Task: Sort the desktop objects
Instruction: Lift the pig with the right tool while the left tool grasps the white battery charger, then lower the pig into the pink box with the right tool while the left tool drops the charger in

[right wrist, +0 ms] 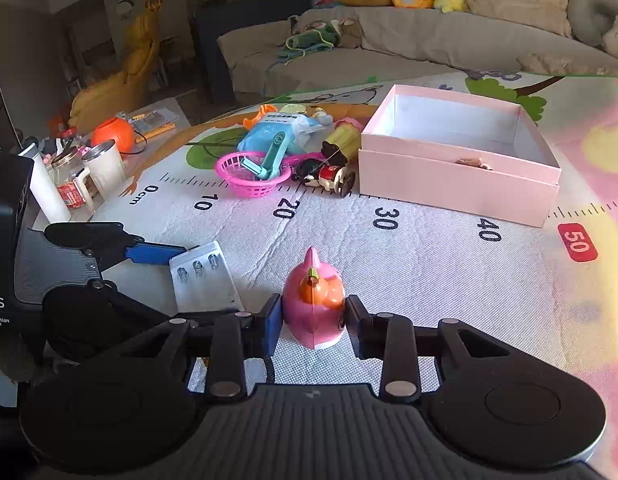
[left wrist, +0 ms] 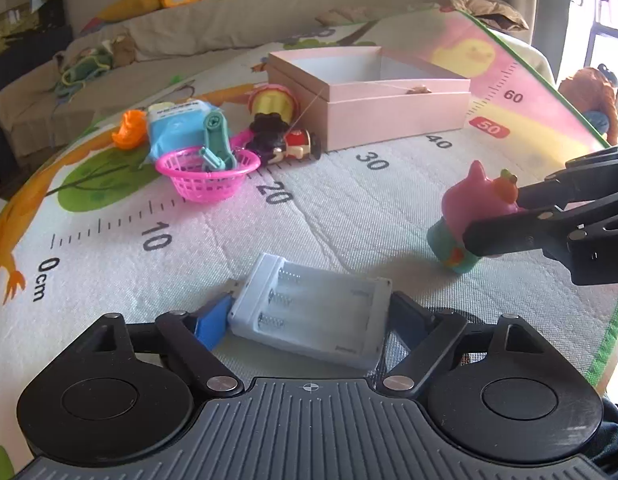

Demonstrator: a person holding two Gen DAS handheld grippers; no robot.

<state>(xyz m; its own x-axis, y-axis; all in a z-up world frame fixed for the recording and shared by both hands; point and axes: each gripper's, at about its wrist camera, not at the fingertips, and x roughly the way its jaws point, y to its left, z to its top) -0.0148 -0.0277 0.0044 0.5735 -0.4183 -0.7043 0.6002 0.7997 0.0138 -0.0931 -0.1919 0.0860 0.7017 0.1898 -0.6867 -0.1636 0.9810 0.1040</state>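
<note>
Left wrist view: nearest lies the white battery case (left wrist: 313, 312), flat on the play mat (left wrist: 349, 208) between the wide-spread fingers of the left gripper (left wrist: 309, 320); whether the pads touch its ends I cannot tell. It looks a light, stiff, smooth plastic shell, best pinched across those ends.

Right wrist view: the right gripper (right wrist: 313, 318) is closed narrowly on the pink toy figure (right wrist: 313, 304), which looks light, rounded and slippery. The pink box (right wrist: 461, 184) stands far right.
</note>
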